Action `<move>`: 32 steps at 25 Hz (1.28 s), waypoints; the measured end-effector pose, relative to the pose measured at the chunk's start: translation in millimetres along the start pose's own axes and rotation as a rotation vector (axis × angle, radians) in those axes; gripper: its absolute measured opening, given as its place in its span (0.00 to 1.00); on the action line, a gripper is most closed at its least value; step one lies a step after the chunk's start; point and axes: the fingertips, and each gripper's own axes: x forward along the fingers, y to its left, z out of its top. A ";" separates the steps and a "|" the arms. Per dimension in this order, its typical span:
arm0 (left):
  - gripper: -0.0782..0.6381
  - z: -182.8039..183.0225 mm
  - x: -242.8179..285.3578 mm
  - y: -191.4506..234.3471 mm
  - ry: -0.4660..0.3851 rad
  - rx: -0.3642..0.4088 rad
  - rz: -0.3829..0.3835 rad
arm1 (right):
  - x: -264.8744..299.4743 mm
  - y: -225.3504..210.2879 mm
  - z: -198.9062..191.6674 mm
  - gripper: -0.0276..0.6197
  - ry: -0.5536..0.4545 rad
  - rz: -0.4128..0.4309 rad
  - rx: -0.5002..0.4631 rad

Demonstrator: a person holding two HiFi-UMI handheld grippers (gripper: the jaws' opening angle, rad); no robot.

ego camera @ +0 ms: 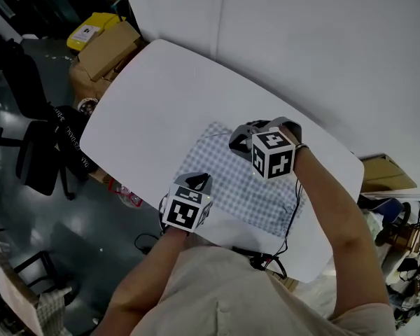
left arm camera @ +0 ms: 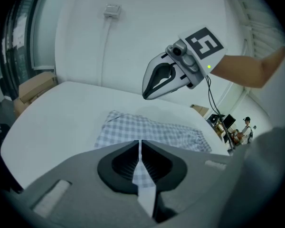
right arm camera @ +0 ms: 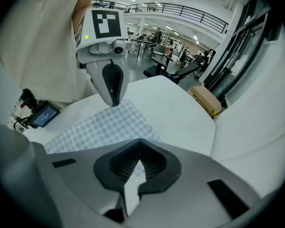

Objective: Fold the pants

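Checked pants (ego camera: 248, 187): one
White table (ego camera: 161, 96): one
Grippers: two, a left gripper (left arm camera: 139, 140) and a right gripper (right arm camera: 139, 138)
Marker cubes (ego camera: 273, 154): two, one per gripper
Cardboard boxes (ego camera: 106, 47): at least two in the head view
Yellow box (ego camera: 91, 28): one

Left gripper (left arm camera: 139, 144) and right gripper (right arm camera: 139, 142): grey moulded shells with black ribbed pads (left arm camera: 125, 161). Each carries a cube (ego camera: 273, 154) with black-and-white square markers. A black cable (ego camera: 295, 212) trails from the right unit. The person wears a beige short-sleeved shirt (ego camera: 224, 292).
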 end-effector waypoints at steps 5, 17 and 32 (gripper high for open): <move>0.15 -4.8 -8.2 32.9 0.033 0.015 0.091 | 17.0 -16.2 15.1 0.07 -0.004 0.029 -0.031; 0.26 -13.3 -8.8 63.1 0.051 -0.023 0.118 | 53.3 -31.9 29.8 0.22 0.049 0.133 -0.101; 0.37 -49.6 17.0 94.0 0.153 -0.085 0.103 | 105.9 -37.5 1.2 0.45 0.160 0.264 -0.211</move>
